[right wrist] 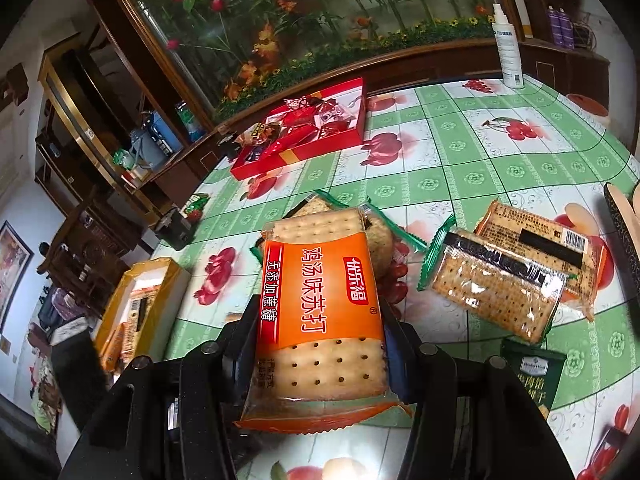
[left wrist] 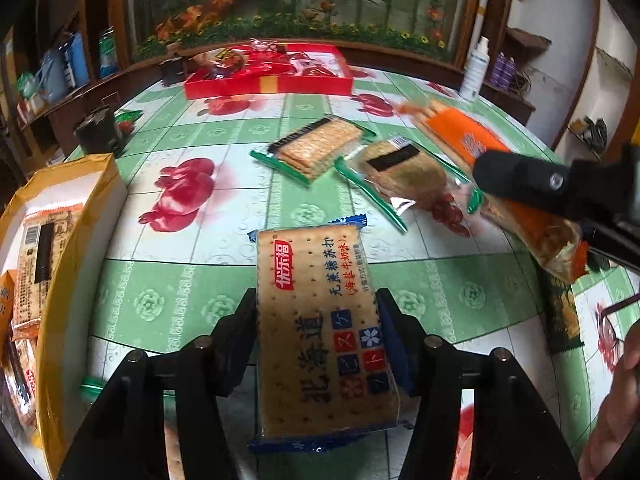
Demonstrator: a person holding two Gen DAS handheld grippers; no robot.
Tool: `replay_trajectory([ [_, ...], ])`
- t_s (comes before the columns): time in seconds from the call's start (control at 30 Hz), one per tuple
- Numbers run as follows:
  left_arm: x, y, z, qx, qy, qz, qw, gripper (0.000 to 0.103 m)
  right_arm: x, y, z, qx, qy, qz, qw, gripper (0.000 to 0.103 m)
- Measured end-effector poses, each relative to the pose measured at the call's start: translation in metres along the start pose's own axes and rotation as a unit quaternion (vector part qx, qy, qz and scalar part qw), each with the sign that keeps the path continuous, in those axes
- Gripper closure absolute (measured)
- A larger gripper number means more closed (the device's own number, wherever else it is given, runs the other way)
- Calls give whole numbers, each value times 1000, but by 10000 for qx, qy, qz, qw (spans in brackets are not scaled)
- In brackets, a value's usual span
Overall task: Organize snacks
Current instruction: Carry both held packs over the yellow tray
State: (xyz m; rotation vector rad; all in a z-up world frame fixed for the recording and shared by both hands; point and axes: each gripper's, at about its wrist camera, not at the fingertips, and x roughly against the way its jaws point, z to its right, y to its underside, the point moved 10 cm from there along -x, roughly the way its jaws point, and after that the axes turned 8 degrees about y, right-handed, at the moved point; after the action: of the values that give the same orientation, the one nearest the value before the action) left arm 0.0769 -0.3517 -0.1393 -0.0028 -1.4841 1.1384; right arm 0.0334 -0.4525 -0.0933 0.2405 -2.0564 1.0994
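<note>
My left gripper [left wrist: 316, 316] is shut on a blue-edged soda cracker pack [left wrist: 320, 320] and holds it above the table. My right gripper [right wrist: 316, 320] is shut on an orange cracker pack [right wrist: 320, 312], also lifted; it shows at the right of the left wrist view [left wrist: 532, 216]. A yellow box [left wrist: 68, 240] with several cracker packs inside stands at the left, also in the right wrist view [right wrist: 136, 300]. Two green-edged packs [left wrist: 316, 148] [left wrist: 404, 176] lie mid-table. More packs [right wrist: 492, 292] [right wrist: 540, 240] lie at the right.
A red box [left wrist: 268, 80] of red-wrapped sweets sits at the table's far side. A white spray bottle [right wrist: 506, 48] stands at the far right edge. A dark green packet [right wrist: 532, 376] lies near right. A black object [left wrist: 98, 130] sits at the left edge.
</note>
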Motion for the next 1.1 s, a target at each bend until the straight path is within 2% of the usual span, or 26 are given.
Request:
replay_trajectory([
  [0.07, 2, -2, -2, 55, 16, 56, 10000, 47, -5, 0, 4, -2, 114, -48, 9999, 46],
  [0.2, 13, -8, -3, 52, -46, 311, 9995, 47, -7, 3, 2, -75, -22, -133, 9999, 45],
  [0.4, 27, -17, -5, 11, -164, 656, 9977, 47, -10, 10, -10, 146, 26, -171, 9997, 45],
  [0.8, 30, -20, -3, -55, -242, 714, 9971, 47, -10, 15, -20, 274, -26, -178, 9995, 45],
  [0.9, 34, -20, -4, -139, -384, 816, 9958, 47, -9, 16, -22, 281, -64, -167, 9994, 45],
  [1.1, 31, -19, -4, -193, -474, 781, 9956, 47, -5, 15, -25, 295, -94, -127, 9994, 45],
])
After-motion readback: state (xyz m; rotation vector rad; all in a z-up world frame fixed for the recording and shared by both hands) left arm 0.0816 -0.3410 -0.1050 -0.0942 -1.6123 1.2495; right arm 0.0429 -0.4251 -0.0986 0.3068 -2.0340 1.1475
